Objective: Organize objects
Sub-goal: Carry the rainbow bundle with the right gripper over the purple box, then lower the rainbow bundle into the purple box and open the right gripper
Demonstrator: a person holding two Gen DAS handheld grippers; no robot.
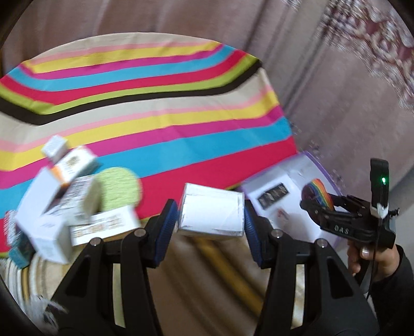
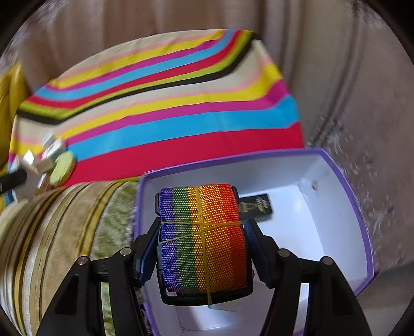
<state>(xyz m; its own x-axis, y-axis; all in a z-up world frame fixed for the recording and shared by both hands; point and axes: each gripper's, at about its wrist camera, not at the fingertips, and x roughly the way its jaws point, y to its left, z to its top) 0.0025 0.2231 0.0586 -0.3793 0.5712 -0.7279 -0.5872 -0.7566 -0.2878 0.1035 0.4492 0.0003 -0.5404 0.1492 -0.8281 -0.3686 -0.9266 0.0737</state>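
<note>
A big cloth (image 1: 155,108) with wavy stripes is spread out flat — pink, yellow, blue, red, green, black and cream. Behind it hangs a soft brownish curtain (image 2: 181,23) with long folds. On the right, the left view shows a carpet (image 1: 375,51) with a dark red and white pattern. Near the front lies a cushion (image 2: 51,232) with cream, gold and green stripes — a bit blurry. The light is soft.

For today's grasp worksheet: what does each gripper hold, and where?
Left gripper: white box, by opposite sides. Right gripper: rainbow strap roll, by its ends.
</note>
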